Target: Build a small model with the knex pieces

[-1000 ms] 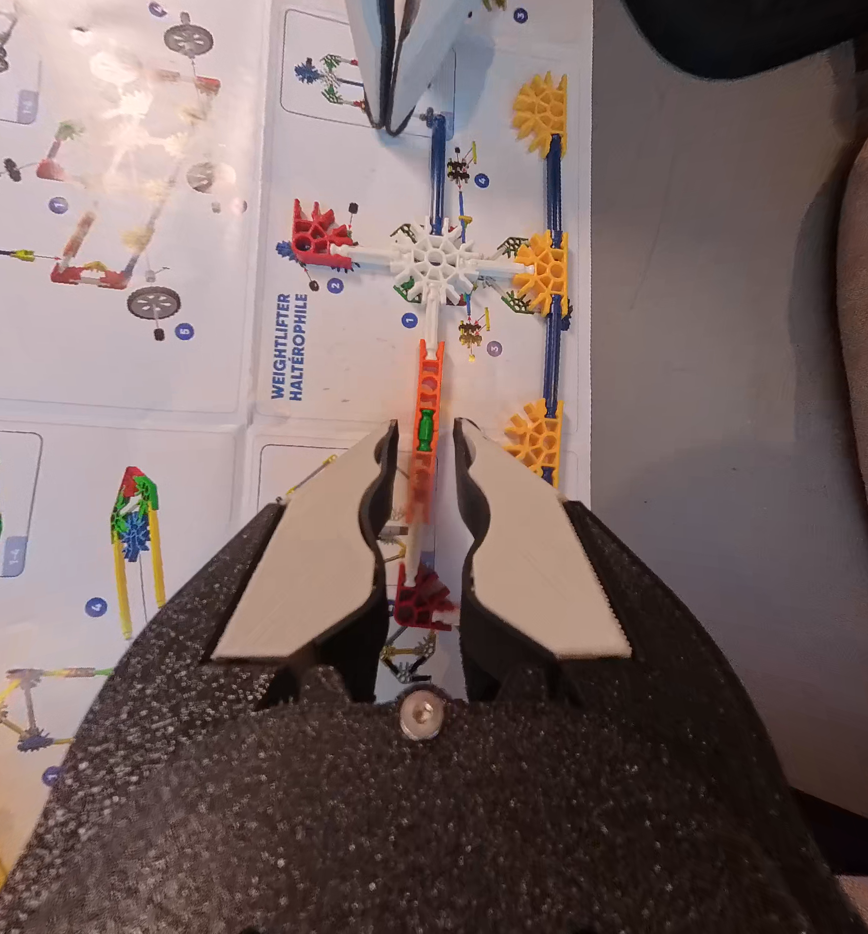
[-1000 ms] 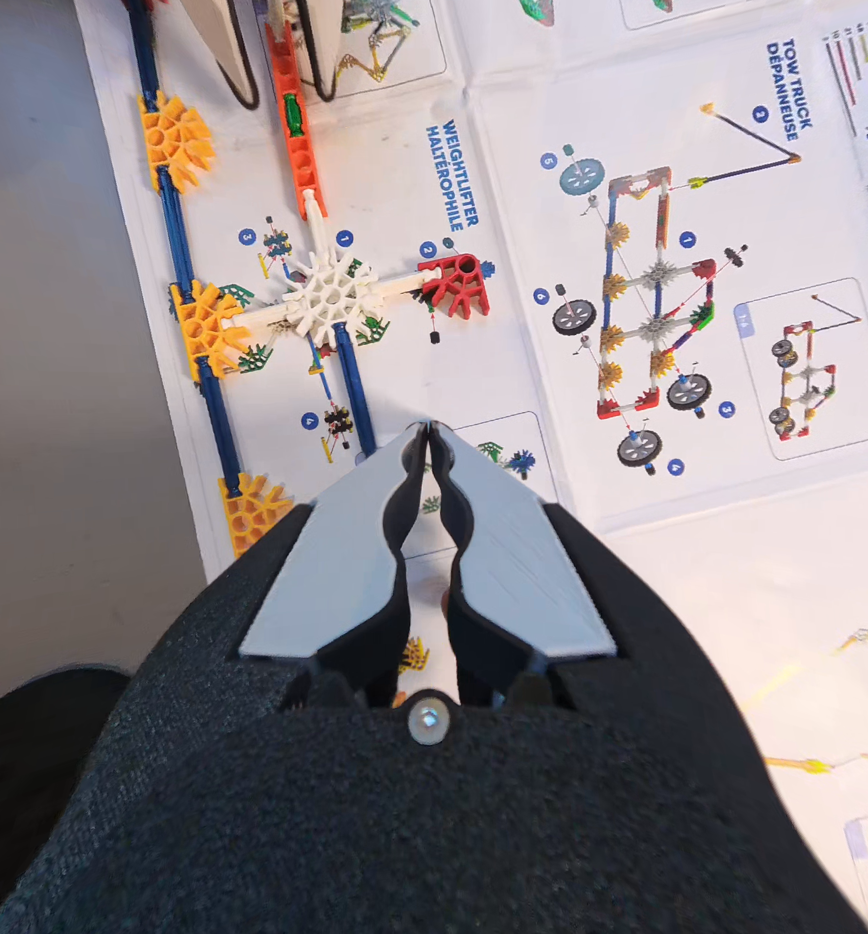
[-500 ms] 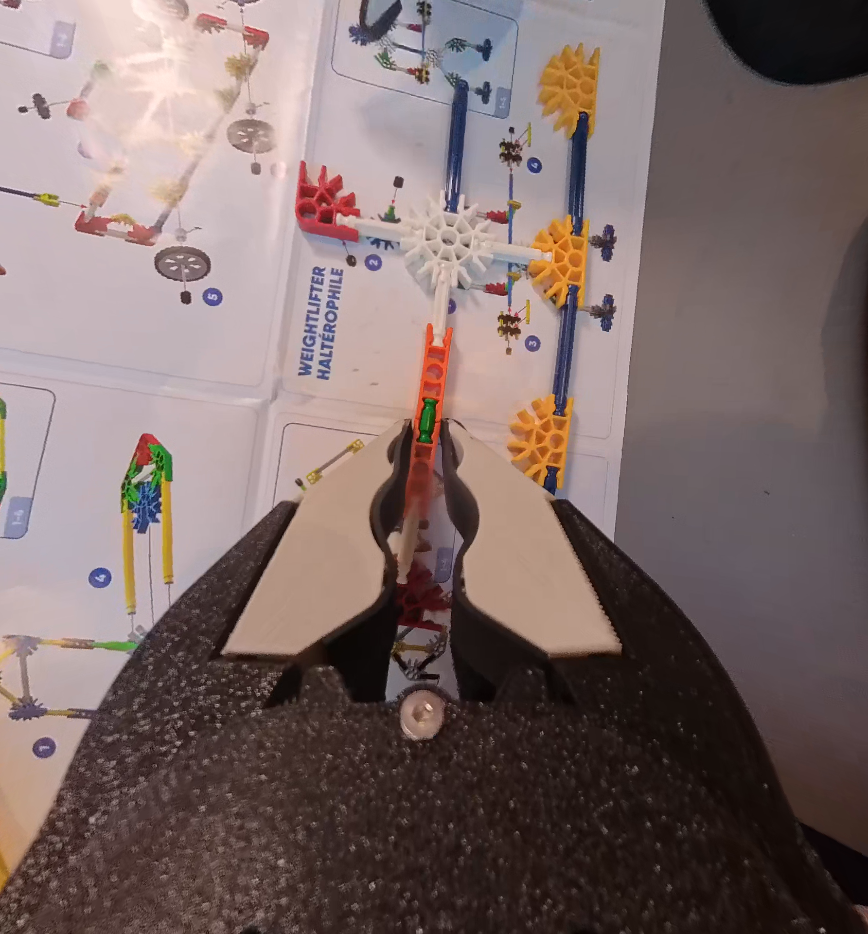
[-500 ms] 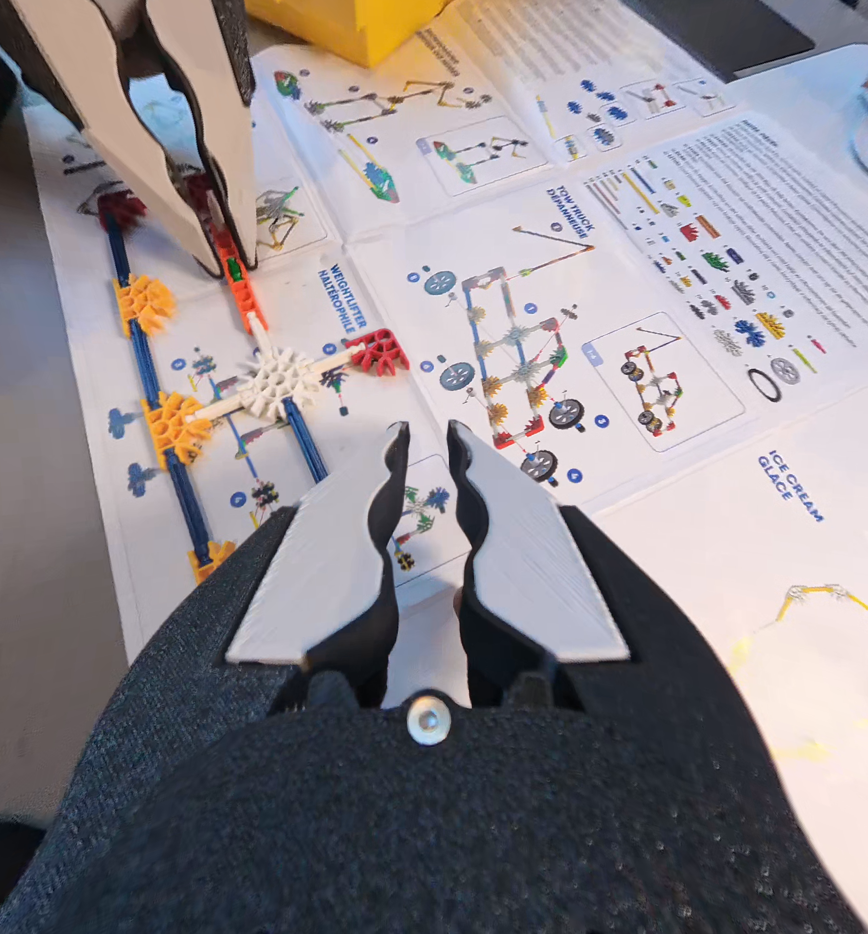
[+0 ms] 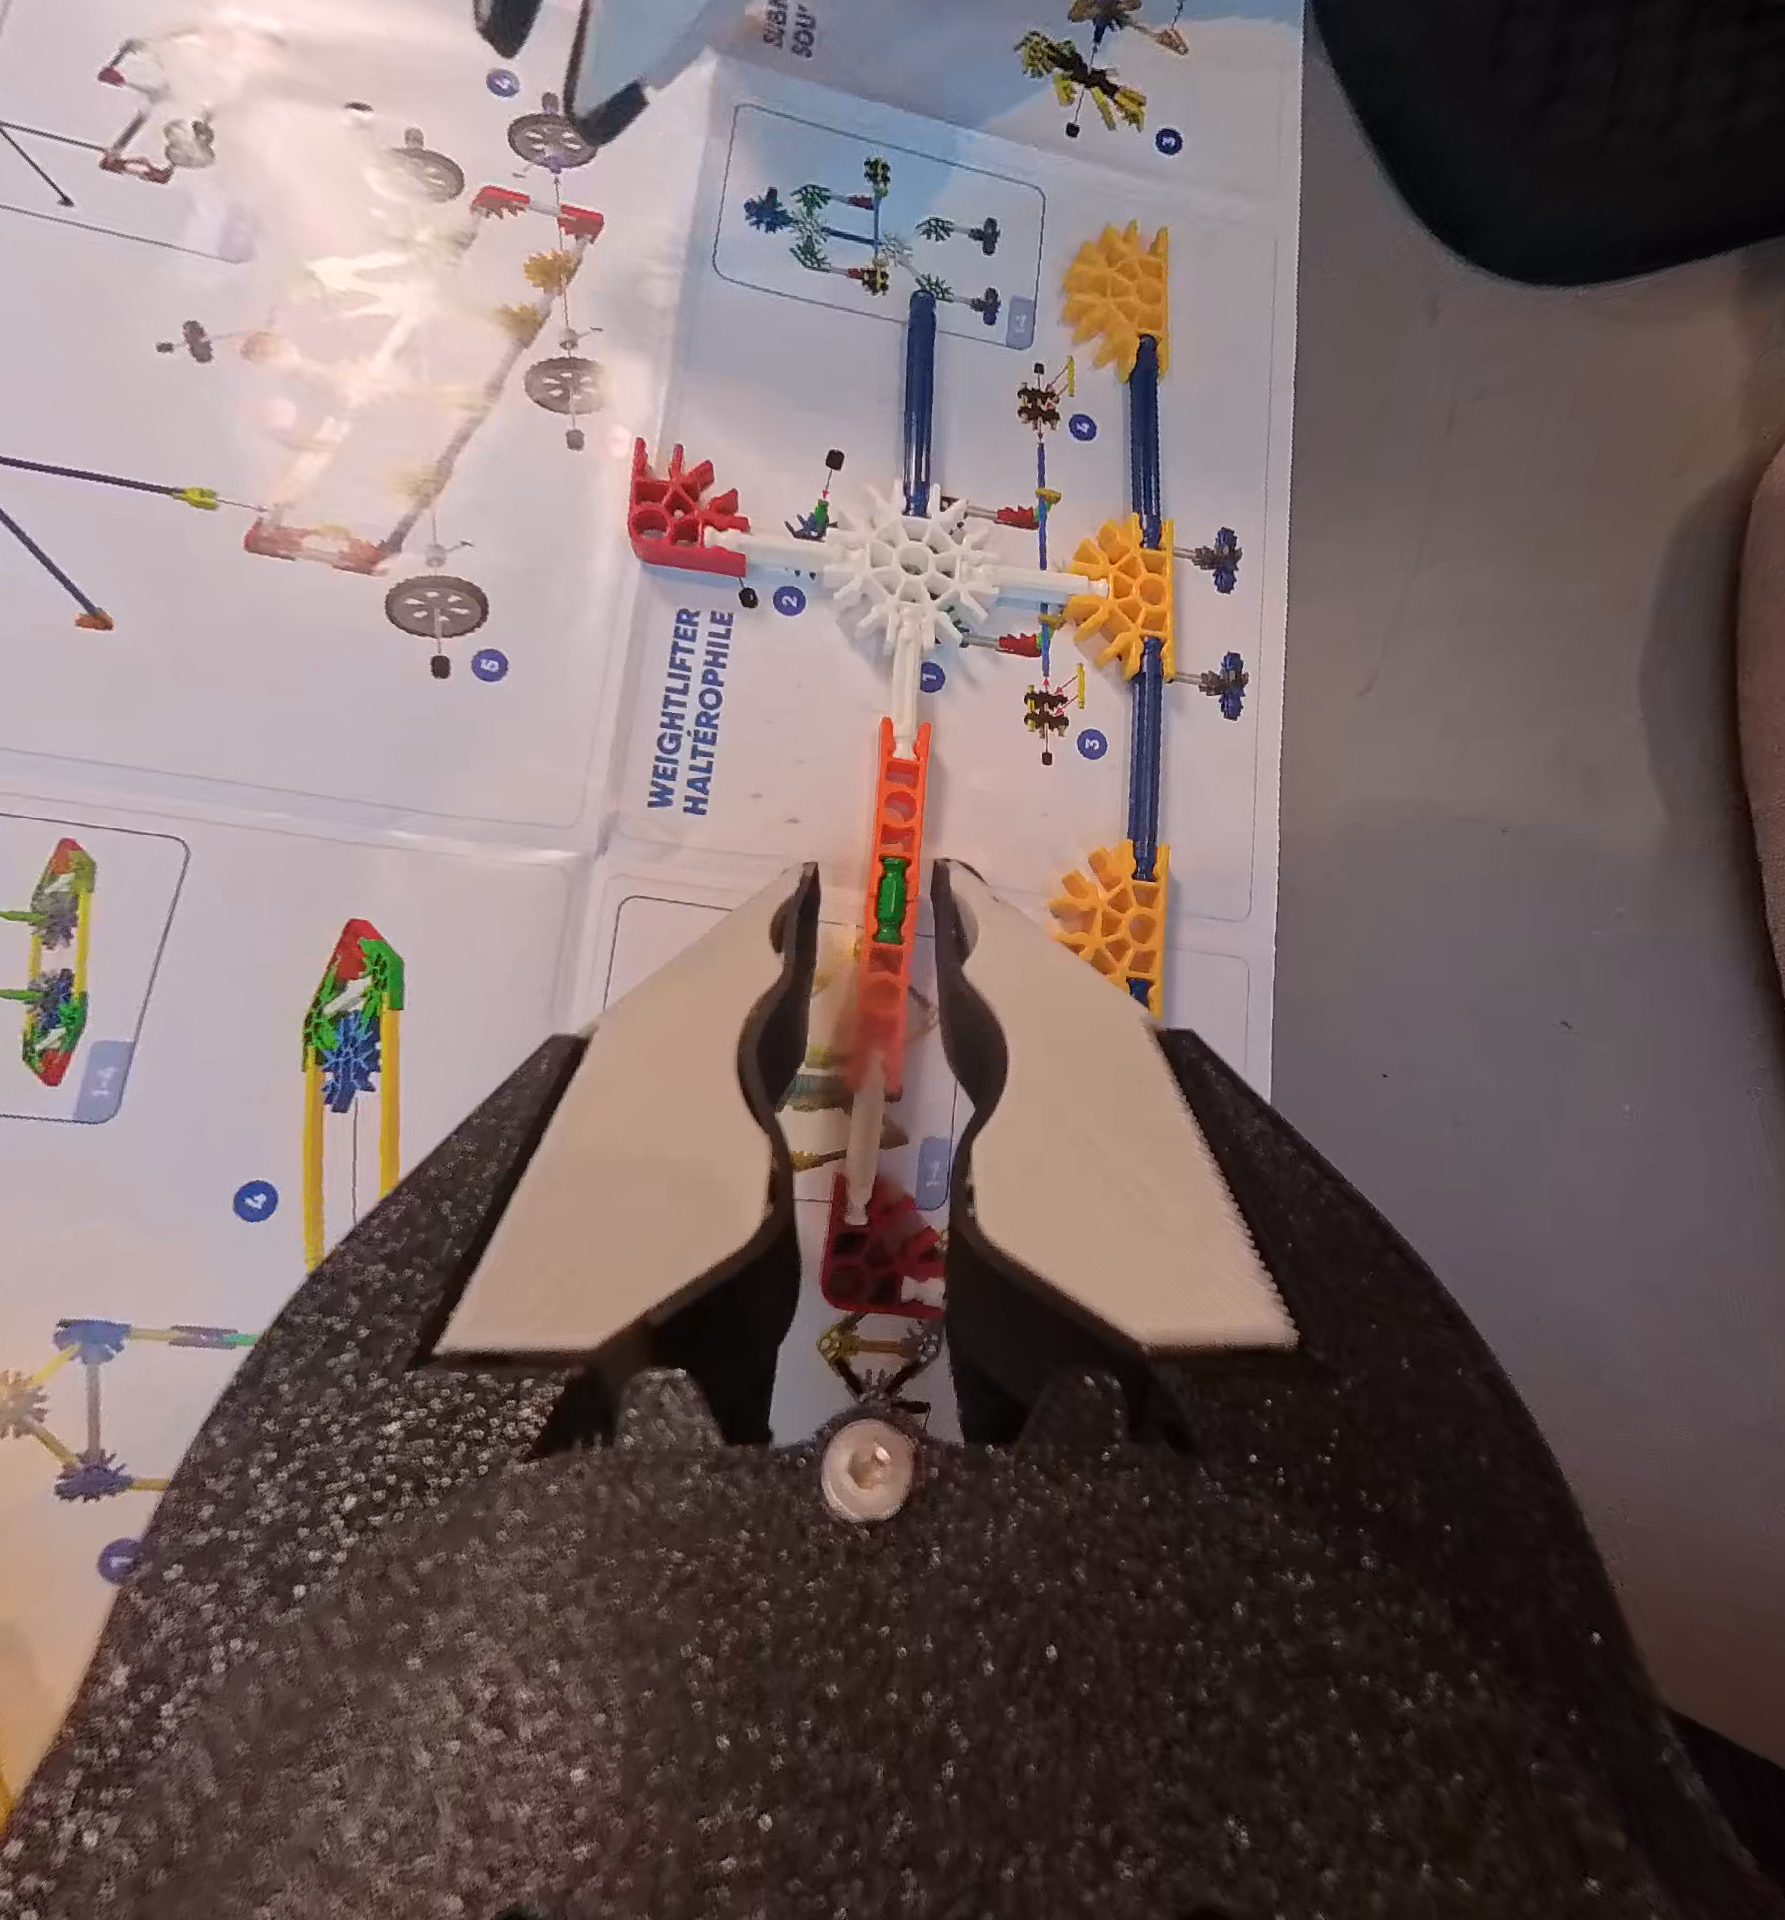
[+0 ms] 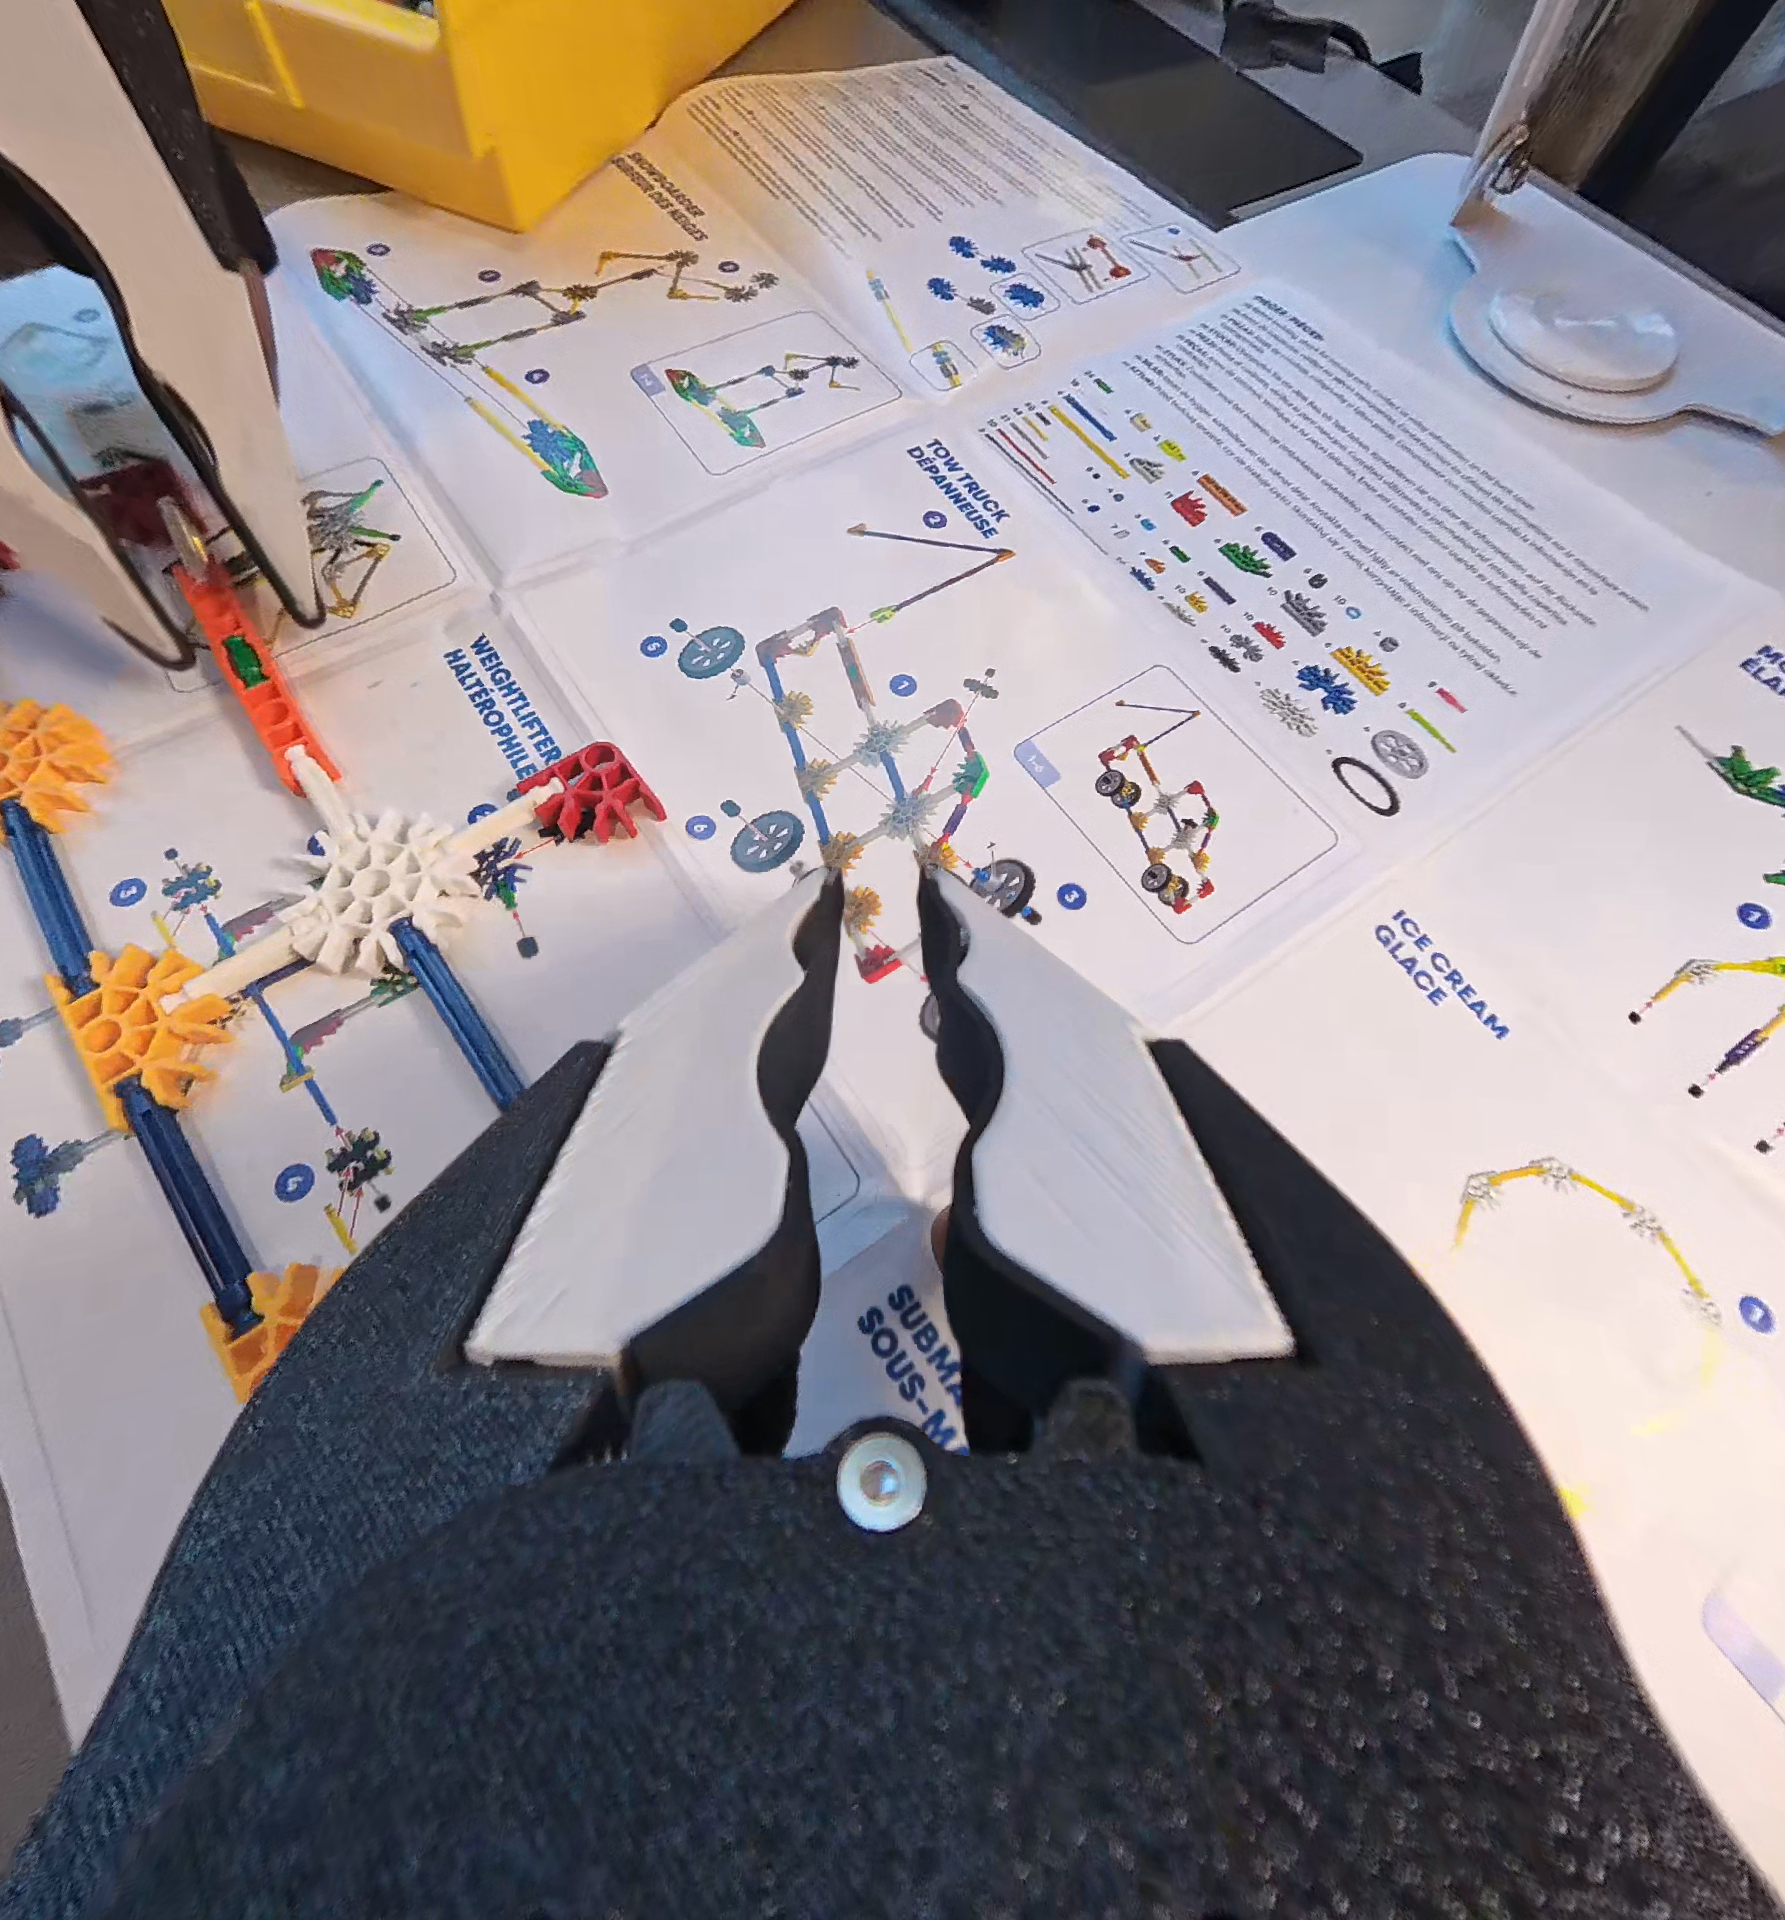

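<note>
The left hand-held gripper [image 5: 872, 883] is hovering over the orange connector [image 5: 896, 904] of a small toy construction. Its jaws are standing a little apart, one on each side of the orange piece, with a thin gap visible on both sides, so it is not clamping anything. The right hand-held gripper [image 6: 875, 883] is also a little open and is holding nothing; it is hanging above the printed instruction sheet [image 6: 1283, 1039], near a drawing of a wheeled model.

The construction is lying flat on the instruction sheet, close to the sheet's edge where the bare grey counter [image 5: 1490, 935] is beginning. A white snowflake hub [image 5: 914, 566] is sitting in the middle. White rods are joining it to the orange connector, to a red corner piece [image 5: 682, 516] and to a yellow connector [image 5: 1127, 592]. Blue rods [image 5: 1142, 758] are linking three yellow connectors in one line along the sheet's edge. A second red piece [image 5: 883, 1252] is showing between the left gripper's fingers, on the near end of a white rod. A yellow box [image 6: 431, 94] is standing at the far side of the sheet.

The parts look like light, stiff plastic with snap joints, so I judge that a hard pull could separate them. The narrow orange connector seems a good place to hold.
</note>
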